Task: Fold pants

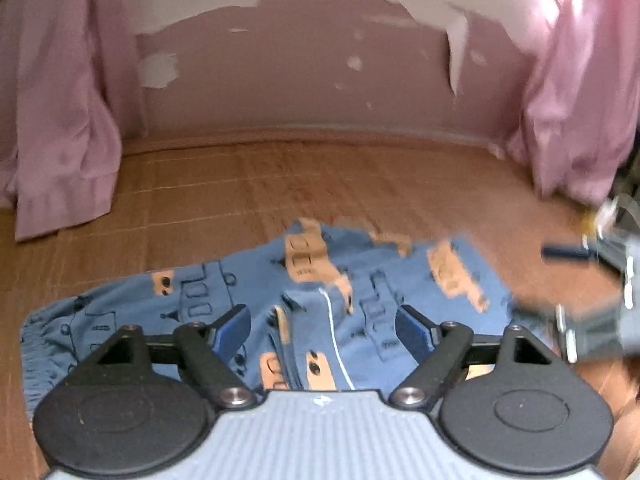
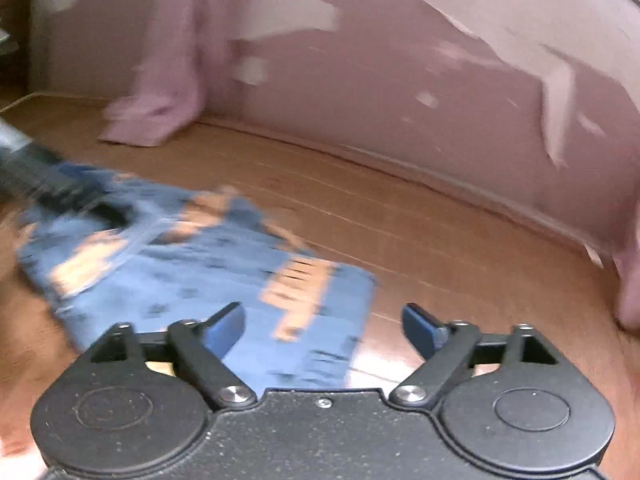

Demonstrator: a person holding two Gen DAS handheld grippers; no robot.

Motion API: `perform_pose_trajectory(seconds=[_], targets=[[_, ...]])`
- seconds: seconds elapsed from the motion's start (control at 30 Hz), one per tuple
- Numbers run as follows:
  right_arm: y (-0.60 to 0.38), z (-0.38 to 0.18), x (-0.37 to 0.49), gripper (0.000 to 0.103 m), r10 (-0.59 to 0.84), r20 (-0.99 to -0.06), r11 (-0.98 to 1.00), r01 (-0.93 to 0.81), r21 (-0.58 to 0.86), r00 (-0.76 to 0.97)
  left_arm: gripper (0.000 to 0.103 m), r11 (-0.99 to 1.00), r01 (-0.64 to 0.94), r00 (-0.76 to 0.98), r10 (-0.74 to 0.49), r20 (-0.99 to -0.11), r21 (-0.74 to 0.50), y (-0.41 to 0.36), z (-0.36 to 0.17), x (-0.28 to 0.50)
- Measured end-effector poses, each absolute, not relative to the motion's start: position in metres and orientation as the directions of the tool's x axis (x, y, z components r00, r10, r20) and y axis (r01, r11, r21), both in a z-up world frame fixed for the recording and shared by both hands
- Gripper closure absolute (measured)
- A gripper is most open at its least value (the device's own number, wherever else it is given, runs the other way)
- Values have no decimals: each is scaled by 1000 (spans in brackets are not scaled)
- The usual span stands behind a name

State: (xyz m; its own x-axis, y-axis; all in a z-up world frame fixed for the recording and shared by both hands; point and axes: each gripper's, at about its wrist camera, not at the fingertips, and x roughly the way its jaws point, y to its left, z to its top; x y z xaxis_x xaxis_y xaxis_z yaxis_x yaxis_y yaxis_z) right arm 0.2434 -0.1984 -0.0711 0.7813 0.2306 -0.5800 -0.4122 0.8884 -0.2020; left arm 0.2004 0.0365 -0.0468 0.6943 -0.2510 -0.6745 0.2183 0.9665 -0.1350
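Now both claws, left claw (image 1: pixel 323 322) and right claw (image 2: pixel 323 320), gape above the pants (image 1: pixel 256 300).

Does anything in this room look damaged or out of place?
Yes. The pink wall has big pale patches where paint looks peeled off, visible in both views. The blue pants lie rumpled on the wooden floor, not yet neatly folded. Both pink curtains bunch on the floor.
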Motion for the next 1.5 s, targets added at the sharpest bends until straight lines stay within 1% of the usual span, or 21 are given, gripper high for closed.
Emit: perform_pose_trajectory(seconds=[0.1,0.17,0.2,0.27,0.4,0.47,0.5,0.57,0.63,0.7,0.77,0.8,0.9,0.93,0.97,1.0,1.1,1.23,1.3,1.4,1.5], targets=[[-192,-92,249,35,167,-581,855,-410,-317,797,21,979,203,693,-127,-709,22,19,-63,200],[-183,-110,247,36,117,-589,816,-415,-402,800,19,975,205,690,-83,-719,83,16,-74,197],[-182,-113,243,34,112,-555,809,-399,-431,825,18,972,212,693,-73,-717,105,17,-79,195],[-178,-118,242,34,95,-538,789,-393,-472,837,14,974,203,713,-79,-697,97,24,-79,189],[-172,-112,237,34,94,-527,772,-396,-497,845,13,990,125,753,-56,-656,59,41,-66,173],[-169,-100,231,27,147,-497,787,-406,-465,855,11,997,34,816,9,-578,63,55,-58,156],[-165,-95,228,19,182,-484,788,-421,-449,856,9,997,-37,846,64,-529,62,65,-54,146],[-152,-87,221,14,263,-458,763,-474,-440,849,4,984,-174,861,171,-479,39,85,-52,133],[-134,-87,218,14,324,-449,727,-523,-445,833,4,945,-326,831,286,-476,-1,105,-56,127],[-115,-91,220,14,373,-457,693,-570,-441,807,4,894,-443,768,340,-542,-66,126,-66,129],[-96,-92,221,15,424,-466,657,-618,-431,776,9,840,-522,704,328,-630,-146,143,-78,135],[-88,-92,220,15,446,-464,642,-634,-431,766,10,820,-540,696,306,-650,-192,150,-81,135],[-66,-89,217,15,495,-457,603,-671,-431,739,26,775,-568,695,271,-666,-277,160,-88,135],[-61,-89,217,15,504,-458,595,-678,-430,733,40,778,-575,687,290,-666,-254,159,-89,137],[-58,-89,217,15,506,-460,592,-681,-431,730,67,795,-565,684,301,-664,-222,157,-88,140],[-55,-91,218,14,502,-462,592,-681,-432,731,74,812,-540,695,280,-662,-224,156,-87,142],[-53,-96,219,14,477,-473,613,-666,-425,740,77,838,-517,714,311,-627,-174,144,-80,145],[-56,-106,222,14,446,-502,646,-655,-393,741,78,900,-423,742,410,-530,104,100,-71,155],[-58,-111,224,14,444,-509,662,-653,-368,737,79,917,-326,777,399,-487,231,73,-71,158],[-59,-114,225,14,441,-513,690,-644,-331,736,79,917,-197,817,349,-459,347,44,-78,162],[-58,-114,225,14,436,-513,699,-637,-324,739,79,897,-187,825,365,-431,401,37,-84,165]])
